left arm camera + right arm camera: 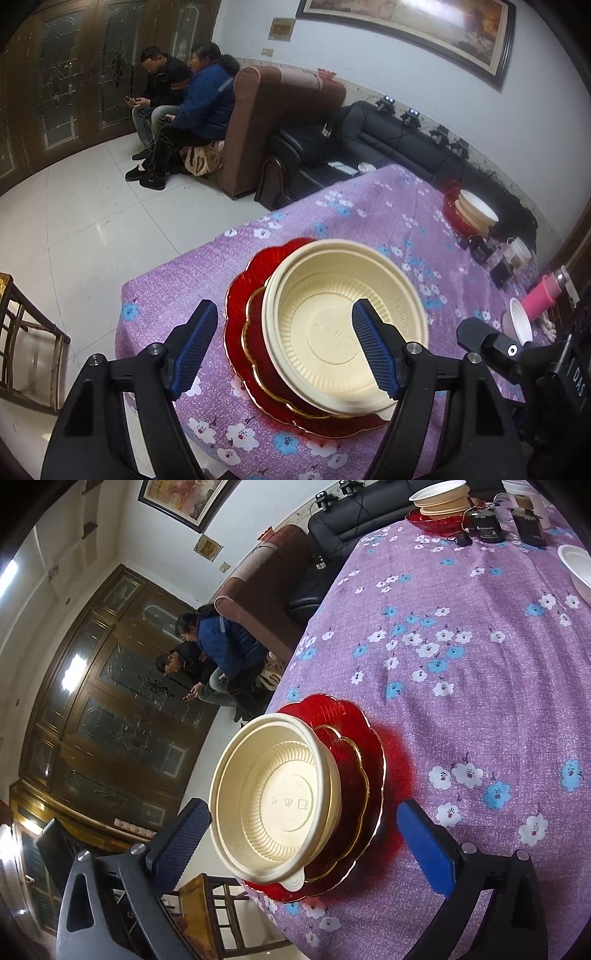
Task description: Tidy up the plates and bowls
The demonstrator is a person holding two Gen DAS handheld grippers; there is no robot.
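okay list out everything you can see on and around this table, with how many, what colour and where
cream bowl: one, cream, stacked on the red plates at the near table corner
red plates: two, red with gold edge, nested under that bowl
far stack: cream bowls on a red dish, far end of table
white bowl: one, right side
pink cylinder: one, beside the white bowl
tablecloth: purple, floral
sofa: brown and black, behind the table
seated people: two, on the sofa's left
left gripper: open, astride the bowl
right gripper: open, around the stack
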